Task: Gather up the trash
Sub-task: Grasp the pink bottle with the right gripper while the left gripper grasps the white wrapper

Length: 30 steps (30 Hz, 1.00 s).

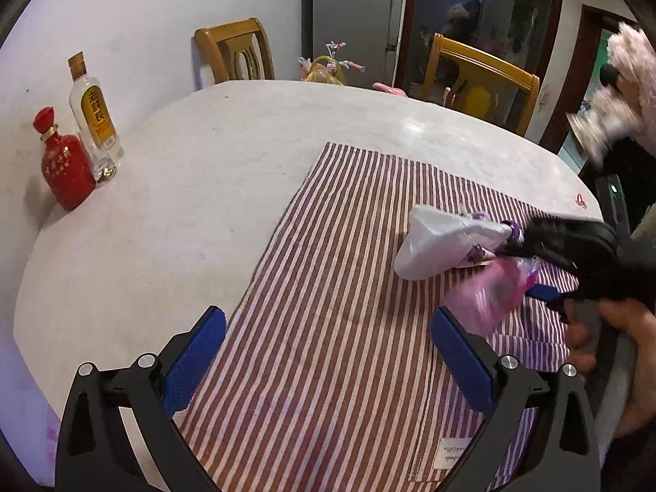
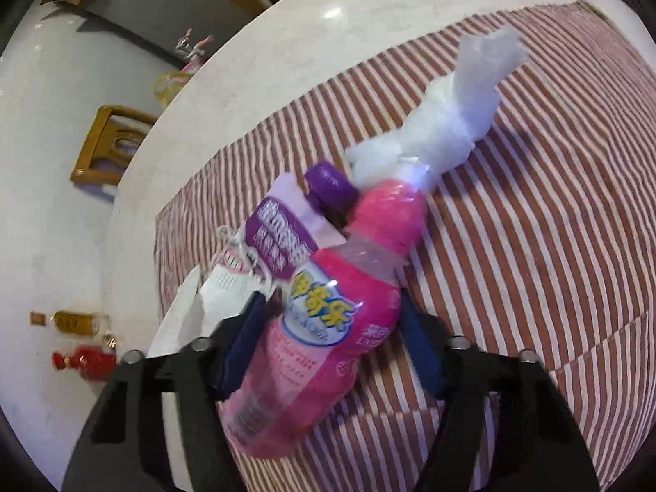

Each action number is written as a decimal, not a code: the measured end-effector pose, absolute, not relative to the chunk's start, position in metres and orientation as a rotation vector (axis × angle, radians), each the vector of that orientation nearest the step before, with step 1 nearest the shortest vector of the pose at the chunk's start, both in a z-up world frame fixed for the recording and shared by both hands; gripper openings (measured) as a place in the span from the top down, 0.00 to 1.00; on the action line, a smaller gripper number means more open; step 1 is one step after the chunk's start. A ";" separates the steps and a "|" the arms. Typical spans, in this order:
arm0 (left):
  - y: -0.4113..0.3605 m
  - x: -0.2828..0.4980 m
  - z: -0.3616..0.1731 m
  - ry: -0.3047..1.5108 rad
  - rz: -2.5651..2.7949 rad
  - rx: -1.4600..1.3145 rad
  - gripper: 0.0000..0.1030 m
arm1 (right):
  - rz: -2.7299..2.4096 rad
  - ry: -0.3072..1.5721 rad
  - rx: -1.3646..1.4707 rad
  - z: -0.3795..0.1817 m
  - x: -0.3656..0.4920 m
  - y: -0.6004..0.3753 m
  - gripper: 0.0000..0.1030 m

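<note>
Two risks stand out, and the larger concerns the striped cloth (image 1: 328,328): it lies loose on the round table (image 1: 205,188), and a claw dragging across it could bunch it and shove the trash heap sideways toward the table edge. Next, the pink bottle (image 2: 328,307) lies on its side on the cloth, its body between the right claw (image 2: 332,340) pads; the pads sit on either flank and look to be touching or nearly touching the plastic, though blur keeps me from telling whether they truly press. I judge that a soft, crinkly bottle taken at the wide label part could squirm out or buckle if the grip is partial, and lifting it might tug along the white bag (image 2: 455,123) lying against its neck. A purple-capped item (image 2: 328,184) and a printed wrapper (image 2: 279,238) lie touching the bottle's left side and could be knocked off the heap. Smallest, two glass bottles (image 1: 82,139) stand well apart by the wall, out of harm's way. As for pose, the right claw points steeply down at the heap, a hand (image 1: 615,348) behind it at the left view's edge. Left claw (image 1: 328,361) hangs wide open and empty above the cloth's near part, angled down, just beside the heap.
</note>
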<state>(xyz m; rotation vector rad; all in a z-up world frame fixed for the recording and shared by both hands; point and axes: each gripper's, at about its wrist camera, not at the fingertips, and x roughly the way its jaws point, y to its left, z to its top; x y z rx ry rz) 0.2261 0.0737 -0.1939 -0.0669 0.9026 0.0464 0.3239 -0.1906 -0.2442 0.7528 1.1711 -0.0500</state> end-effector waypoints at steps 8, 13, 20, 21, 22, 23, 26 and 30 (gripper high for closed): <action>0.025 0.271 -0.205 0.861 -0.167 0.203 0.06 | -0.019 1.168 0.755 -0.228 0.273 -0.234 0.49; -0.010 0.300 -0.216 0.830 -0.259 0.375 0.06 | -0.009 1.153 0.794 -0.223 0.257 -0.249 0.49; -0.014 0.336 -0.236 0.934 -0.362 0.266 0.95 | 0.011 1.138 0.831 -0.222 0.253 -0.260 0.49; -0.010 0.338 -0.236 0.945 -0.362 0.220 0.96 | 0.009 1.136 0.834 -0.222 0.250 -0.262 0.49; -0.009 0.337 -0.235 0.953 -0.372 0.197 0.96 | 0.006 1.135 0.839 -0.222 0.250 -0.264 0.49; -0.006 0.333 -0.230 0.945 -0.378 0.180 0.97 | 0.004 1.133 0.844 -0.222 0.250 -0.266 0.49; 0.003 0.319 -0.212 0.908 -0.374 0.125 0.97 | 0.002 1.128 0.850 -0.222 0.246 -0.270 0.49; 0.018 0.287 -0.175 0.846 -0.356 0.082 0.97 | 0.014 1.116 0.857 -0.217 0.237 -0.274 0.49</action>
